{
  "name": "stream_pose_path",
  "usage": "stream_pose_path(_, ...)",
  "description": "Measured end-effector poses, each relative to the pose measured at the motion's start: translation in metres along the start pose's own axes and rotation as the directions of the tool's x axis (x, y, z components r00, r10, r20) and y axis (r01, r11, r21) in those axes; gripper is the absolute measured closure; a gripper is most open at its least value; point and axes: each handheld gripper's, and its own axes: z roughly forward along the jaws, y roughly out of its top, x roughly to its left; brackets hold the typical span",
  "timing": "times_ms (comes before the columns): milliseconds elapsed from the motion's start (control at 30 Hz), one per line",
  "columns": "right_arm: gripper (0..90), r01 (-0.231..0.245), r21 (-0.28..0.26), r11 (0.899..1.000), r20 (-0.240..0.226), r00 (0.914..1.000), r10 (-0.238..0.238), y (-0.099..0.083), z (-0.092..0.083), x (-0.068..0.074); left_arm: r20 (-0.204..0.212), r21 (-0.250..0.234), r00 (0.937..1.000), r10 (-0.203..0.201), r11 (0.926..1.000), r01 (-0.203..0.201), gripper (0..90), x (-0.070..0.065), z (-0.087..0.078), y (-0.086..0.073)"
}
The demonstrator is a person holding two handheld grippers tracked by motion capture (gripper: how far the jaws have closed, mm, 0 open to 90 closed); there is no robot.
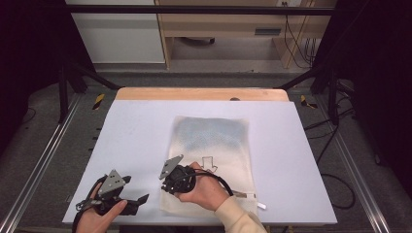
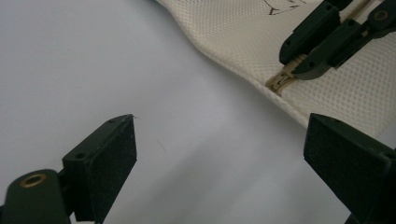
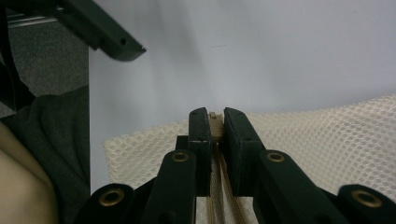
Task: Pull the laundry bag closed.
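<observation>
No words, brand names or numbers can be read anywhere. The only mark is a small dark outline drawing, shaped like a downward arrow, printed on the cream mesh bag (image 1: 214,145) lying on the white table (image 1: 131,145). In the left gripper view a few dark strokes of this drawing show at the bag's top edge, too partial to make out.

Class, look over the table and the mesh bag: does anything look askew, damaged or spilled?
Nothing is spilled or damaged. The mesh bag lies flat, though slightly crooked to the table edge. The right claw pinches its zipper.
</observation>
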Motion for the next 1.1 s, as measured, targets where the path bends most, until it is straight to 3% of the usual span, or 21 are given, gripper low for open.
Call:
stream_pose_path(100,82.1,0.003,-0.001,1.0,0.005,1.0,-0.003,0.0,-0.001,0.0,-0.024,0.05,0.999,0.037,0.9981,-0.036,8.7,-0.006,0.005,0.006)
stream_pose_path(133,82.1,0.001,-0.003,1.0,0.006,1.0,-0.001,0.0,-0.001,0.0,0.014,0.023,0.9991,0.041,0.9989,-0.041,8.4,-0.006,0.009,0.007)
stream_pose_path(200,82.1,0.003,-0.004,1.0,0.006,1.0,-0.003,0.0,-0.001,0.0,0.025,0.012,0.9991,0.035,0.9993,-0.035,8.3,-0.006,0.011,0.007)
stream_pose_path(300,82.1,0.002,-0.007,1.0,0.006,1.0,-0.002,0.0,-0.001,0.0,0.015,0.023,0.9998,0.016,0.9996,-0.016,8.2,-0.011,0.015,0.012)
stream_pose_path(400,82.0,0.003,-0.009,1.0,0.0,1.0,-0.003,0.0,-0.001,0.0,0.016,0.036,0.9992,0.036,0.9987,-0.036,8.2,-0.017,0.019,0.018)
stream_pose_path(600,82.0,0.005,-0.011,1.0,0.0,1.0,-0.005,0.0,-0.002,0.0,0.043,0.001,0.999,0.016,0.9999,-0.016,7.8,-0.026,0.029,0.027)
stream_pose_path(700,82.1,0.004,-0.02,1.0,0.002,1.0,-0.004,-0.001,-0.001,-0.001,0.097,-0.03,0.9953,0.004,0.9996,-0.001,7.9,-0.025,0.039,0.029)
stream_pose_path(867,82.1,0.007,-0.029,1.0,0.01,0.9999,-0.007,-0.001,-0.004,0.0,0.111,-0.02,0.9933,0.034,0.9993,-0.032,8.1,-0.025,0.047,0.032)
stream_pose_path(1100,82.1,0.002,-0.041,0.999,0.011,0.9999,-0.002,-0.001,-0.008,0.0,0.13,-0.027,0.9913,0.02,0.9995,-0.016,10.1,-0.024,0.056,0.032)
